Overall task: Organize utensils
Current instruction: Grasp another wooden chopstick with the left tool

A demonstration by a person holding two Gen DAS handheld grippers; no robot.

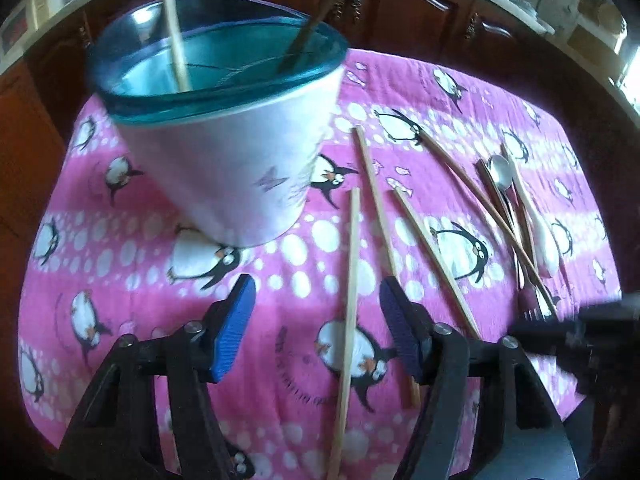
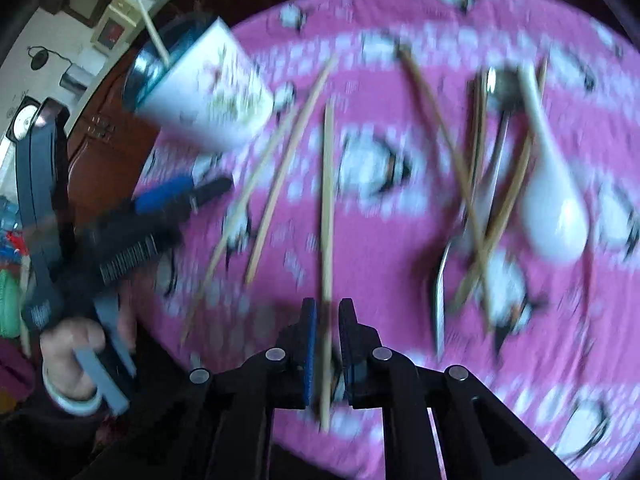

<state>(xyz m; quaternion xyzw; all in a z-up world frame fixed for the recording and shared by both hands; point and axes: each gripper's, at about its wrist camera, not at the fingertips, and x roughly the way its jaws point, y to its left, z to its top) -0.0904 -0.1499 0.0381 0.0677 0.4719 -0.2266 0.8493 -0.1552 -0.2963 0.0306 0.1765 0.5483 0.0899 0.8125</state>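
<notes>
A white cup (image 1: 240, 168) with a teal rim stands on the pink penguin cloth (image 1: 120, 280). It holds a pale chopstick (image 1: 174, 32) and a dark-handled utensil (image 1: 304, 40). My left gripper (image 1: 316, 300) is open just in front of the cup. A loose chopstick (image 1: 352, 264) lies on the cloth between its jaws, and neither pad touches it. My right gripper (image 2: 328, 316) is shut on a chopstick (image 2: 328, 184) that runs forward between its narrow pads. This view is motion-blurred. The cup (image 2: 208, 96) shows at its upper left.
More chopsticks (image 1: 436, 260) lie fanned to the right. Beyond them are a metal spoon (image 1: 500, 172), a white ceramic spoon (image 1: 544, 240) and a fork (image 1: 532, 308) in a loose pile. A hand (image 2: 76, 352) holds the left gripper. Dark wooden cabinets (image 1: 400, 4) stand behind the table.
</notes>
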